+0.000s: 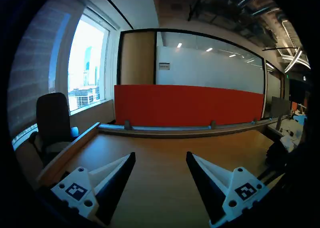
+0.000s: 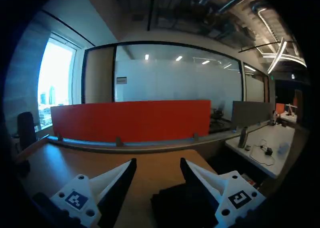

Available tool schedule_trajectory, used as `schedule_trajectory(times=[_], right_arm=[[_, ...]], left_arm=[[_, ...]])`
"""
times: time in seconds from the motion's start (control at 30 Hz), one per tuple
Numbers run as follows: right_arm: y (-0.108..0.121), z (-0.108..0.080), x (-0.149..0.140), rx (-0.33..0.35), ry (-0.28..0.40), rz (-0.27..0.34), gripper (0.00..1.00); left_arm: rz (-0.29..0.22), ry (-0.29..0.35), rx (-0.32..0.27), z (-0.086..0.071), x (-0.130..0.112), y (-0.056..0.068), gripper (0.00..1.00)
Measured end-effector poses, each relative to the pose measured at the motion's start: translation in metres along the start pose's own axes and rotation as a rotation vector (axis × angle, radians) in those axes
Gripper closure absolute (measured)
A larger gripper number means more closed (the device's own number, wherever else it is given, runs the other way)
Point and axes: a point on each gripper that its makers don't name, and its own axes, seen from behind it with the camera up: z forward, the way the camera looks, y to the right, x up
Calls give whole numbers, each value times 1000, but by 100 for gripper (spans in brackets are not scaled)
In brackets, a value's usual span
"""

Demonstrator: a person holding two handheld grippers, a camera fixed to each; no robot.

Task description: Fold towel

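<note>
Close under the right gripper (image 2: 158, 160), whose jaws stand spread with nothing between them, a dark folded-looking cloth (image 2: 176, 206) lies on the wooden desk (image 2: 60, 164). I take it for the towel. It is flat, black or very dark, and too dim to show its edges or weave. The gripper hangs just above and behind it, probably lined up to come down on a near edge. The left gripper (image 1: 160, 154) is also open and empty, held level over bare desk (image 1: 160, 188), likely waiting to take a matching corner. Beyond the desk run a red partition (image 1: 188, 106), a frosted glass wall (image 1: 208, 68), and at the left an office chair (image 1: 52, 116) under a bright window (image 1: 86, 68).
</note>
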Motion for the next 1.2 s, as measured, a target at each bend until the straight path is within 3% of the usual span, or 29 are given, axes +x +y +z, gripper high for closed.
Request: schedule_trajectory(times=[0.3,0.8,1.0,1.2], right_arm=[[-54,2,17,68,32,-1,16],[-118,8,22,111,39,-18,16],[-130,12,19,108,28,-27,16],[-134,11,24,101,20,-27,16]], left_arm=[[-7,19,-13,1,8,-3,6],[-28,42,-15,-1,13,-16,6],[-7,36,-13,0,6,-18,6],[-18,28,-7,1,-3,-20,6]])
